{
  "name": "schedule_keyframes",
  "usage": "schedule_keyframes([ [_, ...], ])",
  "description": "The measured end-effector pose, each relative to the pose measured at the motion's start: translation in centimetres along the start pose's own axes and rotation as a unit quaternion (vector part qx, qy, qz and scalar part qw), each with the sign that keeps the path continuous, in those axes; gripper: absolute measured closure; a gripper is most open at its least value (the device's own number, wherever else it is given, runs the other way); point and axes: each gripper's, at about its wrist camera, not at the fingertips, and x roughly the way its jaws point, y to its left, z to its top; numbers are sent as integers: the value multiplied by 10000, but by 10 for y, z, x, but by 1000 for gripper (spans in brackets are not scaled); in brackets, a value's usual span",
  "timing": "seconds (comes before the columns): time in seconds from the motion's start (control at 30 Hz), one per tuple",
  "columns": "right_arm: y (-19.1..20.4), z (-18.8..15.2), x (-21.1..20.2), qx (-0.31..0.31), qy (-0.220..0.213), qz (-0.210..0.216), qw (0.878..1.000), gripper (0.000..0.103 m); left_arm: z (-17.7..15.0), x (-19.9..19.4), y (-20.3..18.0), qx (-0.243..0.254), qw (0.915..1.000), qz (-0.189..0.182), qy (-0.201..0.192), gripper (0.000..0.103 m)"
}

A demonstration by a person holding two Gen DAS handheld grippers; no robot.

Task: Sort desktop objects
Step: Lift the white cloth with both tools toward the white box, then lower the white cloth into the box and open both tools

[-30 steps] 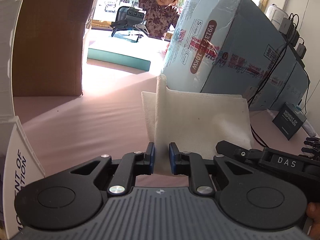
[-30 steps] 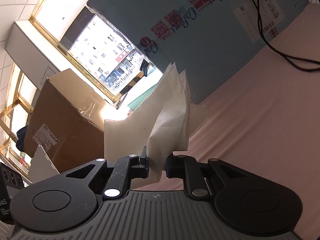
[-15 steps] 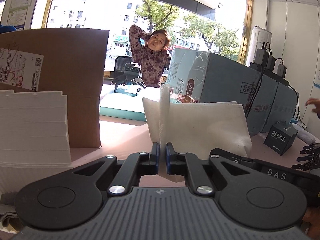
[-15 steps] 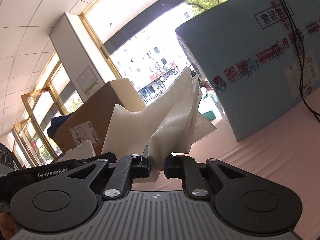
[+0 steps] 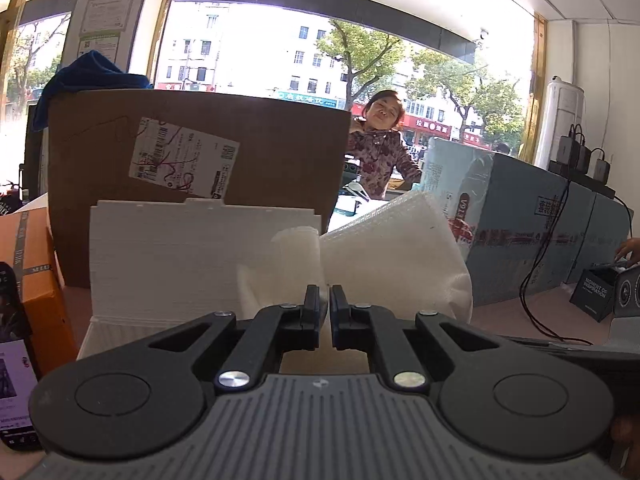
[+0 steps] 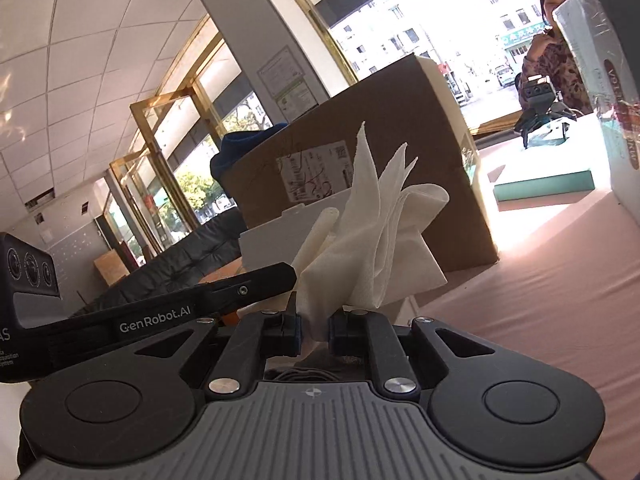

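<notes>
A white cloth (image 5: 384,256) hangs in the air, held by both grippers. My left gripper (image 5: 324,304) is shut on a rolled edge of it, the cloth spreading up and to the right. In the right wrist view the same white cloth (image 6: 372,236) bunches into folds above my right gripper (image 6: 314,322), which is shut on its lower part. The left gripper's body (image 6: 168,312) shows at the left of that view, its tip against the cloth. A white ribbed box (image 5: 180,260) stands just behind the cloth.
A brown cardboard box (image 5: 200,152) with a blue towel (image 5: 92,76) on top stands behind. A large light-blue carton (image 5: 540,224) is at the right, with cables and a small dark box (image 5: 594,292). An orange box (image 5: 36,272) is at the left. A person (image 5: 380,148) sits beyond the pink table (image 6: 560,272).
Both grippers have lifted and swung left with the cloth; the brown box and white ribbed box now fill the view. The cloth is more bunched between the two grippers.
</notes>
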Motion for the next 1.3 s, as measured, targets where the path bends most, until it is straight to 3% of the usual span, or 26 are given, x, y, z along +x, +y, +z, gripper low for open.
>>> schedule_keyframes([
  [0.2, 20, -6, 52, 34, 660, -216, 9976, 92, -18, 9, 61, -502, 9974, 427, 283, 98],
  [0.37, 38, -7, 72, -285, 1186, -734, 9898, 92, -27, 21, 86, -731, 9953, 424, 472, 98],
  [0.5, 34, -5, 87, 128, 1757, -990, 9794, 92, -33, 30, 90, -773, 9939, 379, 686, 98],
  [0.67, 25, 2, 98, 509, 2198, -1250, 9662, 92, -34, 24, 95, -898, 9931, 337, 668, 98],
  [0.87, 33, 3, 124, 472, 2719, -1683, 9463, 91, -35, 27, 105, -999, 9921, 434, 627, 97],
  [0.97, 34, 2, 138, 503, 2973, -1801, 9363, 82, -34, 26, 106, -981, 9923, 442, 621, 93],
  [1.0, 35, 3, 141, 525, 3031, -1813, 9341, 74, -33, 25, 107, -1008, 9921, 431, 615, 91],
  [1.1, 42, 7, 142, 462, 3072, -1827, 9328, 64, -30, 20, 113, -1094, 9915, 449, 544, 87],
  [1.17, 48, 12, 137, 283, 2972, -1922, 9348, 50, -26, 15, 120, -1226, 9907, 386, 446, 79],
  [1.2, 51, 15, 132, 146, 2882, -2084, 9345, 34, -24, 14, 125, -1337, 9896, 355, 397, 69],
  [1.23, 54, 19, 127, 20, 2788, -2184, 9352, 27, -23, 12, 129, -1438, 9885, 304, 356, 56],
  [1.3, 59, 26, 116, -205, 2610, -2277, 9379, 27, -22, 9, 133, -1578, 9868, 208, 290, 48],
])
